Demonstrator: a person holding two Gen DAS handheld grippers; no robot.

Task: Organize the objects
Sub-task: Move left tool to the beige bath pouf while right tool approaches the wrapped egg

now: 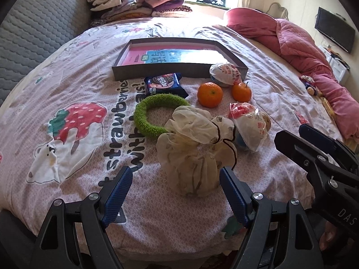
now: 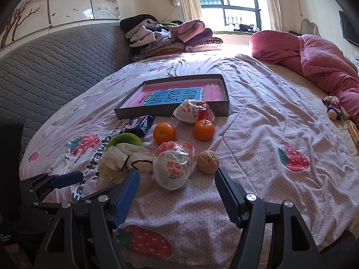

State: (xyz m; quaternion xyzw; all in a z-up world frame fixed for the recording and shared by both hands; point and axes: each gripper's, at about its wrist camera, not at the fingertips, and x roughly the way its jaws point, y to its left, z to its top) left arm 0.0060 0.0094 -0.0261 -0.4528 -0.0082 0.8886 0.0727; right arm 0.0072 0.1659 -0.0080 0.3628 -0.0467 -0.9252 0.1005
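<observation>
A shallow dark box (image 1: 125,72) (image 2: 170,110) with a pink and blue book inside lies on the bed. In front of it are a blue snack packet (image 1: 165,84) (image 2: 139,125), two oranges (image 1: 210,94) (image 2: 203,129), two wrapped toy eggs (image 1: 224,72) (image 2: 171,164), a green fuzzy ring (image 1: 143,118) (image 2: 124,139), a walnut (image 2: 208,161) and a cream drawstring pouch (image 1: 193,154) (image 2: 121,163). My left gripper (image 1: 175,179) is open, just short of the pouch. My right gripper (image 2: 176,182) is open, just short of the near egg.
A strawberry-print bedspread (image 1: 78,123) (image 2: 280,134) covers the bed. Folded clothes (image 1: 134,2) (image 2: 170,35) are piled at the far end. A pink quilt (image 1: 303,44) (image 2: 314,60) lies along the right side with small items beside it. A grey padded headboard (image 2: 56,67) runs along the left.
</observation>
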